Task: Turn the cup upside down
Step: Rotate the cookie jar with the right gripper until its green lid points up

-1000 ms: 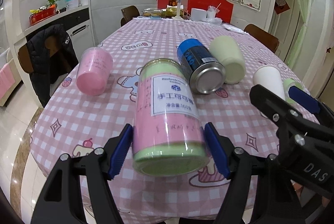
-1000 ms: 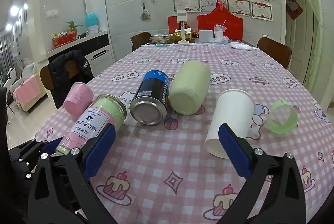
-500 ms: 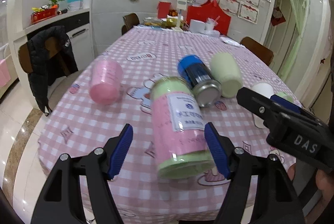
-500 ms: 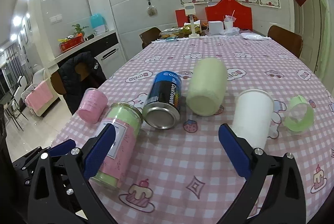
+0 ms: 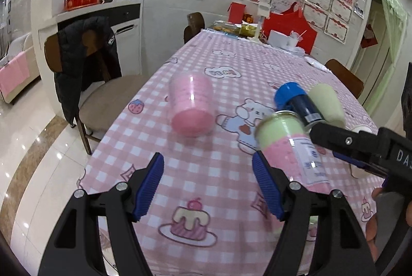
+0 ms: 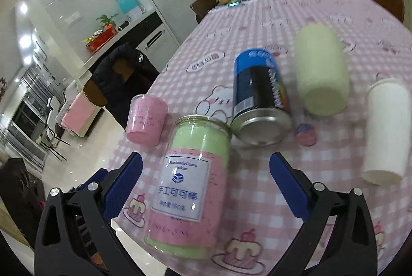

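Observation:
A pink cup (image 5: 191, 106) lies on its side on the pink checked tablecloth (image 5: 206, 165), just beyond my open, empty left gripper (image 5: 208, 180); it also shows in the right wrist view (image 6: 146, 119). A green-and-pink labelled jar (image 6: 191, 188) lies on its side between the open jaws of my right gripper (image 6: 206, 188), untouched by the fingers. A white paper cup (image 6: 386, 129) lies on its side at the right. The right gripper's arm (image 5: 360, 147) crosses the left wrist view over the jar (image 5: 291, 147).
A blue can (image 6: 260, 95) and a pale green cup (image 6: 322, 70) lie on their sides behind the jar. A chair with a black jacket (image 5: 85, 62) stands at the table's left edge. Boxes and clutter (image 5: 283, 31) sit at the far end.
My left gripper has swung left, from around the labelled jar towards the pink cup. My right gripper has moved left, from the white cup to around the jar.

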The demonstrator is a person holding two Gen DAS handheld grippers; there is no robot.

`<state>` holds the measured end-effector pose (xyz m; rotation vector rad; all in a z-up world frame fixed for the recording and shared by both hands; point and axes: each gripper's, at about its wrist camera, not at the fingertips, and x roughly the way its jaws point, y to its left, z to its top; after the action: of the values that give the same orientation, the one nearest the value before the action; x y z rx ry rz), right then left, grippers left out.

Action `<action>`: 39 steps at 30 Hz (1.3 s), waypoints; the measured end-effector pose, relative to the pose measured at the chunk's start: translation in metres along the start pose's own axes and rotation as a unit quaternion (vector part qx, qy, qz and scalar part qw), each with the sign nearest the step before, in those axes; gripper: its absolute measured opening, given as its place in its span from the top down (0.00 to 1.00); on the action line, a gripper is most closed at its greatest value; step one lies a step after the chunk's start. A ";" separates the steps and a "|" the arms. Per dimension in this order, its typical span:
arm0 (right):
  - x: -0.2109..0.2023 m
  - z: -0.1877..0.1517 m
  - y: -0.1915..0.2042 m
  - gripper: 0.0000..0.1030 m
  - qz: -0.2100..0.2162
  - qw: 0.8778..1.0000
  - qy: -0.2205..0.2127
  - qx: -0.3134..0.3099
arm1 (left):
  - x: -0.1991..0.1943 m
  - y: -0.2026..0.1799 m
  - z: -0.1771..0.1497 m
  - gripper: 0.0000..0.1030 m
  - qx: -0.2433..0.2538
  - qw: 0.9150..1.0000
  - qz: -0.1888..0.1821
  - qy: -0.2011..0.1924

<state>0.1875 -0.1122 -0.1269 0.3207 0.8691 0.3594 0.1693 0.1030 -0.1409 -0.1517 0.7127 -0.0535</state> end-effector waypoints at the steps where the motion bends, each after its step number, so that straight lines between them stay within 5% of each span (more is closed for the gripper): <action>1: 0.004 0.000 0.002 0.08 -0.002 1.000 0.005 0.000 | 0.002 0.001 0.000 0.32 0.001 1.000 0.001 -0.001; 9: 0.027 0.011 0.003 0.09 0.000 0.999 0.039 0.010 | 0.018 0.012 0.006 0.32 -0.010 1.000 -0.006 0.004; 23: 0.045 0.016 0.000 0.33 0.013 0.997 0.081 0.006 | 0.028 0.015 0.008 0.32 -0.014 1.000 -0.002 0.007; 39: -0.003 0.024 0.045 0.34 -0.028 0.992 -0.037 -0.119 | -0.003 0.010 0.013 0.32 -0.021 0.999 -0.013 -0.030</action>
<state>0.1968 -0.0761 -0.0916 0.0874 0.7527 0.3931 0.1757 0.1143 -0.1311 -0.2023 0.6513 -0.0584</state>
